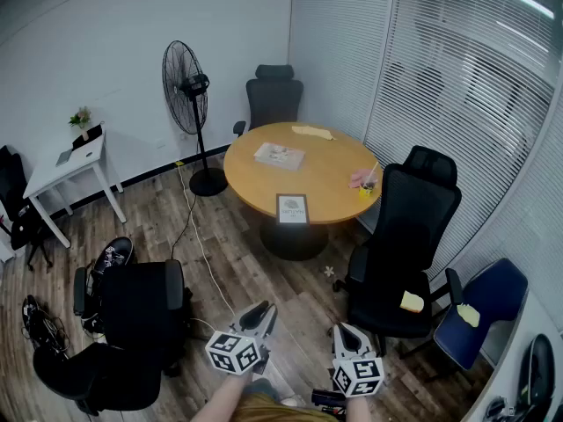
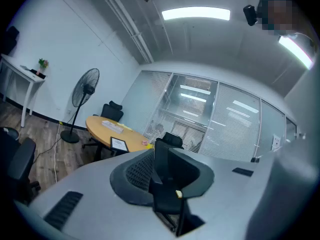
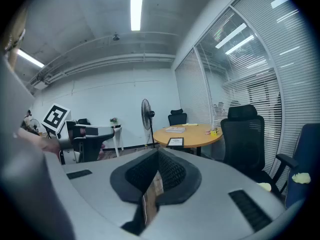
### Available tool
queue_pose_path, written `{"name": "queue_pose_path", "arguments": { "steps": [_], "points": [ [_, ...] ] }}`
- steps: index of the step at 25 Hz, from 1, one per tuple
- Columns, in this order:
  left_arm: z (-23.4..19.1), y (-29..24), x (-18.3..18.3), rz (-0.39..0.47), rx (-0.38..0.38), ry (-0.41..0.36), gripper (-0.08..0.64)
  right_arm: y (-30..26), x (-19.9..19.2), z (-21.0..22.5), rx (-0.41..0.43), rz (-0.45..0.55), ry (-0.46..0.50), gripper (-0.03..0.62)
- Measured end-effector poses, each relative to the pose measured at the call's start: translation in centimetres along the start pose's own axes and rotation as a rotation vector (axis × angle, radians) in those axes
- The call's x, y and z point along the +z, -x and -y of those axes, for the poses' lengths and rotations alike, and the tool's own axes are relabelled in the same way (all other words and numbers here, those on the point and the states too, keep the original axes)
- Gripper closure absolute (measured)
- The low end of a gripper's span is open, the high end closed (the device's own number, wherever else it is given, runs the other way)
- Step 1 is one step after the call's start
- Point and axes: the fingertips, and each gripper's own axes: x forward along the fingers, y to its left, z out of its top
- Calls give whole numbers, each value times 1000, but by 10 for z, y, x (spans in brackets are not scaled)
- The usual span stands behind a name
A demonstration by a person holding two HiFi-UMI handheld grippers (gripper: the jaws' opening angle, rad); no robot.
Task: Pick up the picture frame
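Head view: my left gripper (image 1: 258,316) and right gripper (image 1: 348,334) sit low at the bottom edge, over wood floor, both well apart from the picture frame (image 1: 292,209). The frame stands upright at the near edge of a round wooden table (image 1: 334,170), w/ a black chair (image 1: 409,244) to the table's right.

Left gripper view: jaws a narrow way apart, nothing btwn them; the black chair shows thru the gap. Frame (image 2: 119,144) is far off on the table, left of centre.

Right gripper view: jaws all but together, only a sliver of floor showing btwn, nothing held. Frame (image 3: 175,142) is at the table edge, nearly straight ahead, well apart.
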Motion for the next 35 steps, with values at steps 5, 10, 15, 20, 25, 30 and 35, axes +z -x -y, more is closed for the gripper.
{"name": "queue_pose_path", "arguments": {
  "steps": [5,10,15,20,25,30,35],
  "points": [
    [-1,0,-5,-28,21,-23,454,-3,-2,-2,18,7,-3,580],
    [-10,-5,-3,-31,53,-17,443,-11,7,0,36,5,15,580],
    [-19,-22,1,-27,67,-20,431,-29,7,13,37,-5,-2,580],
    [-38,-50,2,-39,89,-42,431,-58,5,32,38,3,-22,580],
    [-74,-100,3,-52,98,-12,431,-113,6,61,15,-10,-25,579],
    [-126,-166,15,-97,92,16,431,-195,13,90,-14,-59,-19,579],
    [-196,-235,44,-137,109,28,431,-293,33,112,-14,-88,-22,578]
  ]
}}
